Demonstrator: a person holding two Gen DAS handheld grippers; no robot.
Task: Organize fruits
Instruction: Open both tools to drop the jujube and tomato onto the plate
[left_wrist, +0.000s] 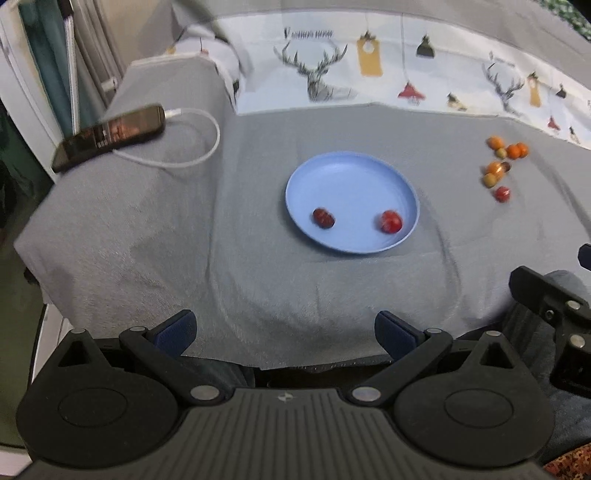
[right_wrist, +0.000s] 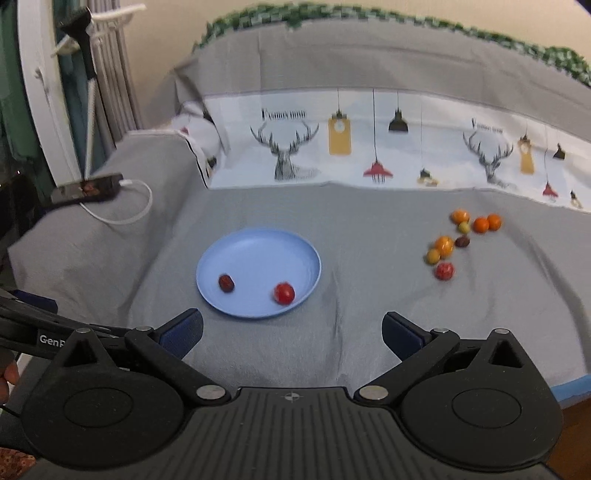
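Plate (left_wrist: 351, 170) holds two reddish fruits (left_wrist: 390, 221), apparently small tomatoes.

left wrist view: looks forward and steeply down over its own left gripper (left_wrist: 284, 334), from near the front edge of the grey cloth (left_wrist: 147, 240), set back from the blue plate (left_wrist: 334, 166). right wrist view: over the right gripper (right_wrist: 291, 334), aimed less steeply, taking in more of the backrest. both views share the plate (right_wrist: 236, 243), the loose fruit cluster (left_wrist: 500, 166) (right_wrist: 458, 240) off to its right, and the phone (left_wrist: 107, 136) (right_wrist: 86, 190) far left.
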